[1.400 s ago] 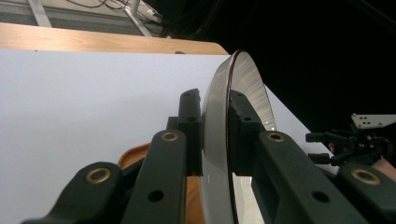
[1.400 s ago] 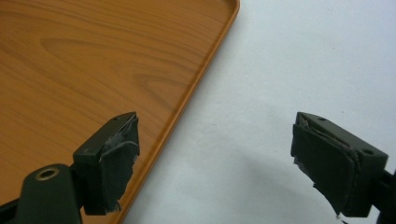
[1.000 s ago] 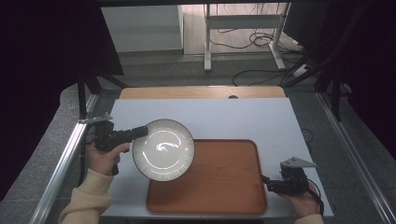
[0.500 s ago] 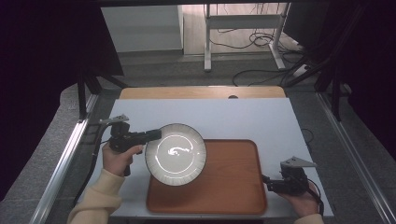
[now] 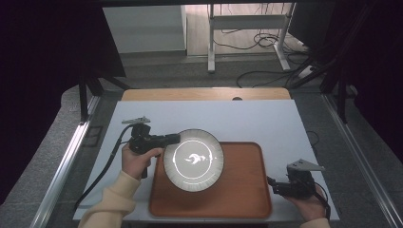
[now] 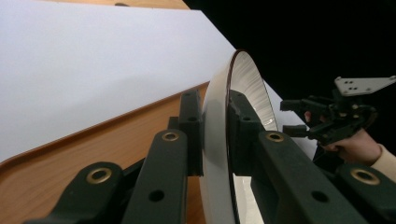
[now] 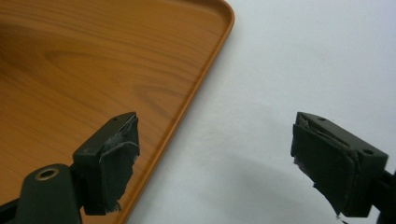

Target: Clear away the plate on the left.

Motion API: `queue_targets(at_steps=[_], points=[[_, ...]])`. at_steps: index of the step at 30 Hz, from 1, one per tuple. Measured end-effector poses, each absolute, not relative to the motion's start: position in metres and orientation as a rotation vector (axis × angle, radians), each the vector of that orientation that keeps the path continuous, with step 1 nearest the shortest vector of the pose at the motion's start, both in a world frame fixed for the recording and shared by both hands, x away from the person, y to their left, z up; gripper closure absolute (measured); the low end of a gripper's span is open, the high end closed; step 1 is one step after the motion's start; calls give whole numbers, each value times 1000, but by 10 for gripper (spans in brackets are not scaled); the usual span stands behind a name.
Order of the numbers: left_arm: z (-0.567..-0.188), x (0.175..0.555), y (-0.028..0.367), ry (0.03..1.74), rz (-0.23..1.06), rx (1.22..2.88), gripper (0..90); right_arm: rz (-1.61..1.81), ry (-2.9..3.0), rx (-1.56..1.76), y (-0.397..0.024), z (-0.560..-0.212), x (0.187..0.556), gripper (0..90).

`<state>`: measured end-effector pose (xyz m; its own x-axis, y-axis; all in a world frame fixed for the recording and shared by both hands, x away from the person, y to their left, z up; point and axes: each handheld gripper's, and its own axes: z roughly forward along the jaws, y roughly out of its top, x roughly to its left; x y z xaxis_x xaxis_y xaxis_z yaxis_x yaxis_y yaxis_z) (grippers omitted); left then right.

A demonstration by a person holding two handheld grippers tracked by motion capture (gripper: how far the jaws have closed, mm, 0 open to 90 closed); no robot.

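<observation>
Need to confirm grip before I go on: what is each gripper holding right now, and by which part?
The left gripper is clamped on the white plate at its rim, one jaw on each face. The right gripper is open and holds nothing.

Premises present as a laboratory recording bay. A white table stands within metal framing rails, flanked by black curtains. Loose cables trail over grey carpet beside a metal stand.
</observation>
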<state>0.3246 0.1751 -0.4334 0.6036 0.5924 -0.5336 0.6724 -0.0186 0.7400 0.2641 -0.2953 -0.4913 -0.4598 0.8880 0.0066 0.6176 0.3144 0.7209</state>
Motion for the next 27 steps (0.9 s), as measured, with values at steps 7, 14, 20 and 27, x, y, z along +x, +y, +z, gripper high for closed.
queue_targets(at_steps=[7,14,20,27], points=[[-456,337,156,1089,-135,1738,787,988,2198,1279,-294,-486,261,157],[-475,348,141,1116,-183,1762,786,983,2201,1258,-292,-485,259,158],[-494,358,134,1148,-241,1754,783,981,2201,1273,-294,-486,260,160],[-506,365,132,1179,-265,1765,797,981,2186,1298,-296,-486,260,162]])
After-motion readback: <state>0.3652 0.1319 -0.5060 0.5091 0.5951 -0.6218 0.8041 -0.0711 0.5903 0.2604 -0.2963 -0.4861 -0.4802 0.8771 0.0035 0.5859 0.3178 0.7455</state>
